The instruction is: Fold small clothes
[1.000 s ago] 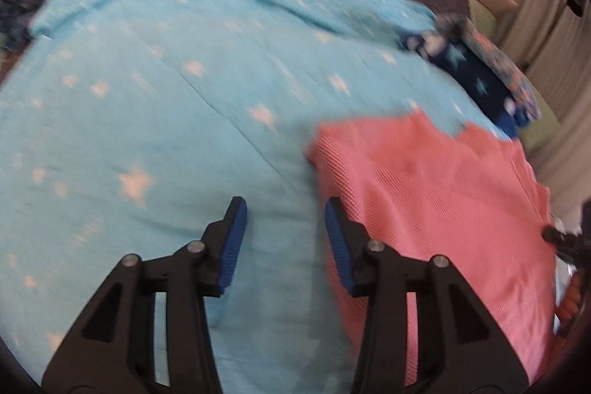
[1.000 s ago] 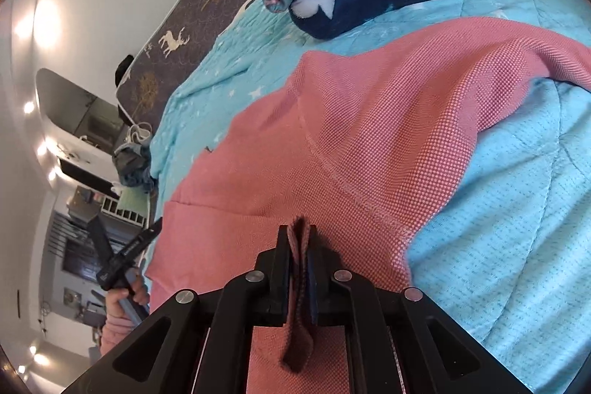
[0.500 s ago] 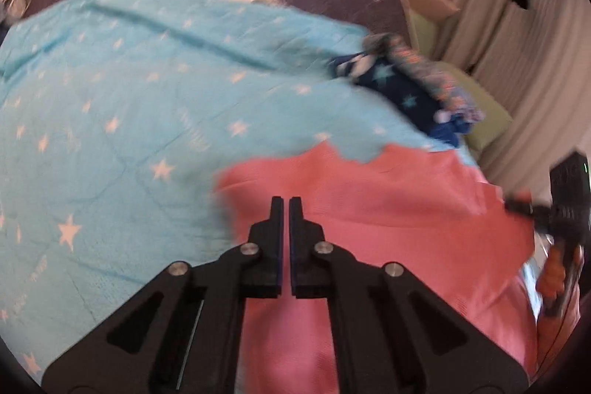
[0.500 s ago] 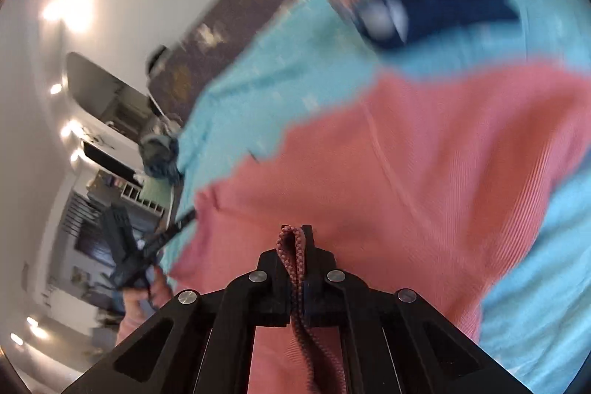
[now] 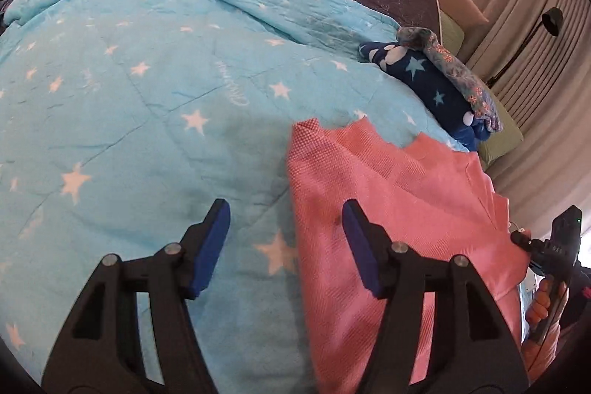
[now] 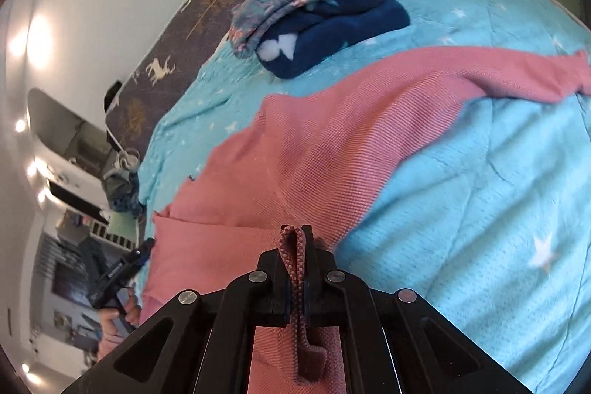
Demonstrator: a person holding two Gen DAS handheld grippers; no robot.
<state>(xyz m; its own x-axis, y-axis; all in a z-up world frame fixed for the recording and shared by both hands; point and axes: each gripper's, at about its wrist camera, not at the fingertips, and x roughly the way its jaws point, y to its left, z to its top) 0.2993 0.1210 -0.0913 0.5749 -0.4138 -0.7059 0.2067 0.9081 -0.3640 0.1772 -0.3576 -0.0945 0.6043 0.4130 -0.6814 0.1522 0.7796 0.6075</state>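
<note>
A: What is changing with the left gripper [image 5: 286,239]?

B: Its jaws have just been opening; half a second ago they were pressed together over the pink waffle-knit top [image 5: 399,202], and now they are standing spread with nothing pinched. The top's left edge is lying between the blue pads [image 5: 214,239], lower centre of the left wrist view.

A: And the right gripper [image 6: 295,246]?

B: It is pinching a doubled fold of the top's edge, bottom centre of its view. The top is lying across the star-print turquoise quilt [image 5: 147,106], one sleeve trailing toward the right edge of that view.

A: So the fold?

B: Probably the left side is being released or re-gripped. The folded pile [image 6: 317,13] is sitting upper centre.
</note>
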